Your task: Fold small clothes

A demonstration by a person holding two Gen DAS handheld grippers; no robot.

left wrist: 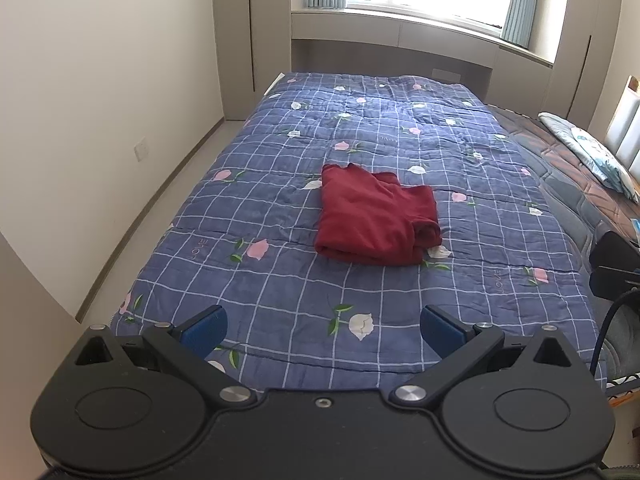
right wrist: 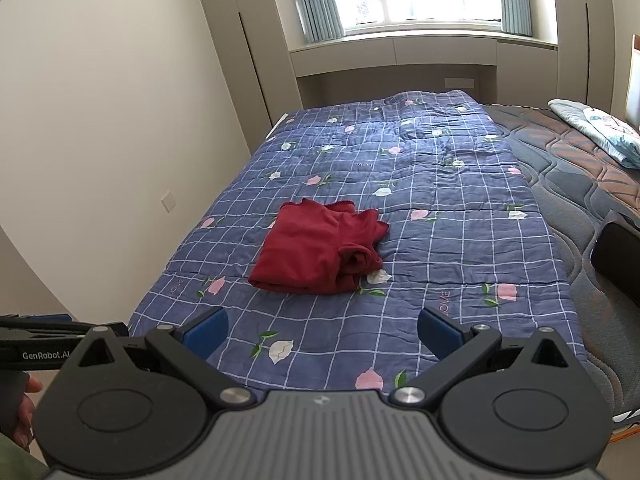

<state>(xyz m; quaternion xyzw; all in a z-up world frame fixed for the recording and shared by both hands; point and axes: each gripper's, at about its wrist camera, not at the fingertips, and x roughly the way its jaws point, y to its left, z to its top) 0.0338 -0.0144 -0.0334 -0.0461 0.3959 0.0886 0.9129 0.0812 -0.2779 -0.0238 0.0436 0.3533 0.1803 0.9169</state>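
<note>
Fingers (left wrist: 208, 326) on the left gripper (left wrist: 323, 330) and right gripper (right wrist: 322, 330) are spread wide, holding nothing. Ahead of both, well apart, the shirt (left wrist: 376, 220) lies folded on the quilt (left wrist: 280, 280), loose sleeve bunched at its right. Pinching there could snag quilt, or drag the fold open.

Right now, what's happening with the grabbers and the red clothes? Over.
Left gripper open, empty. Right gripper open, empty. Dark red cloth garment folded on blue checked floral quilt. Nothing in the way.
</note>
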